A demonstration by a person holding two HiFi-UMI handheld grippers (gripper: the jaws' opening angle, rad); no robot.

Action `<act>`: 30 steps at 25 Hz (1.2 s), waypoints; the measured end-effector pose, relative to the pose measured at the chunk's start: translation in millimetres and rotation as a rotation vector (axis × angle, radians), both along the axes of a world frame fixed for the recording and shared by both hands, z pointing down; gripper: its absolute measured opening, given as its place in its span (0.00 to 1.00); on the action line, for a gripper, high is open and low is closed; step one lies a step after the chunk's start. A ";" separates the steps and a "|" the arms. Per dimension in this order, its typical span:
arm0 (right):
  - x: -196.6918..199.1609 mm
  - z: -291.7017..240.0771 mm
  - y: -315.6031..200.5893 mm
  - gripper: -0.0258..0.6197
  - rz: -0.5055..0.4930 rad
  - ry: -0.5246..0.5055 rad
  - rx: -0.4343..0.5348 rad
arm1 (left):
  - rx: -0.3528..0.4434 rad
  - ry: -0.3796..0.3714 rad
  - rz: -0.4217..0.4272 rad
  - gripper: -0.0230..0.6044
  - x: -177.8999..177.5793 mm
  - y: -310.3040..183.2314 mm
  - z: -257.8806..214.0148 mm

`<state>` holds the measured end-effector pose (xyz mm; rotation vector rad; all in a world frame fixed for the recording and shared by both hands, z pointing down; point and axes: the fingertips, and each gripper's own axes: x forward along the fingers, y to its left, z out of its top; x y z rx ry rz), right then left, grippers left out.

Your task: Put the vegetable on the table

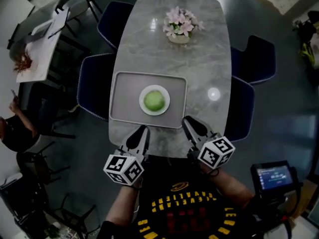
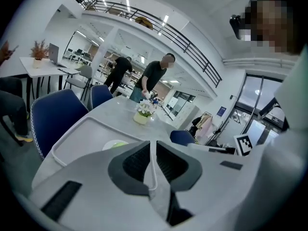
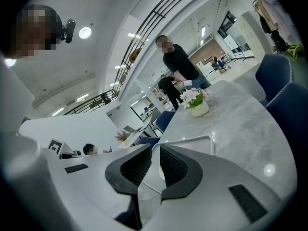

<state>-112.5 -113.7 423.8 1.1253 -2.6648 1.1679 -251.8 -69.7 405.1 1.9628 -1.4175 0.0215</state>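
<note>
The head view alone shows the whole layout. The left gripper (image 1: 140, 132) and the right gripper (image 1: 191, 125) are held over the near edge of the grey marble tabletop (image 1: 204, 59), just short of a grey tray (image 1: 123, 86). Each gripper's own view shows its fingers pressed together with nothing between them.

From the left gripper's camera only a sliver of plate and green shows above the fingers. The right gripper's camera catches just a corner of the tray. Both gripper views take in what the head view misses: people standing (image 2: 153, 76) past the far end of the tabletop and a railed balcony (image 2: 163, 25) overhead, in a bright open hall.

Dark blue chairs (image 1: 92, 91) flank the tabletop on both sides. A white side table (image 1: 42, 49) stands off to the left. A pot of pale pink flowers (image 1: 180, 26) sits toward the far end.

On the tray rests a white plate (image 1: 165, 107), and on it the round green vegetable (image 1: 154, 100) — between the two grippers and ahead of them, touched by neither.
</note>
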 end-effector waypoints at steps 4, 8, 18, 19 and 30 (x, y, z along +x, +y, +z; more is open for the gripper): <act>-5.2 33.6 -26.5 0.10 0.037 0.022 -0.050 | -0.031 -0.001 0.036 0.08 -11.8 -35.4 33.1; -17.6 60.0 -42.7 0.10 0.046 0.066 -0.081 | -0.073 -0.018 0.065 0.08 -27.0 -58.6 60.3; -39.9 117.3 -82.9 0.10 0.072 0.173 -0.162 | -0.226 -0.017 0.088 0.11 -63.2 -95.8 124.5; -40.8 120.3 -86.0 0.10 0.076 0.179 -0.170 | -0.239 -0.016 0.095 0.12 -64.7 -98.4 128.5; -45.5 167.2 -93.3 0.15 0.082 0.212 -0.303 | -0.357 -0.016 0.152 0.13 -73.0 -118.7 181.0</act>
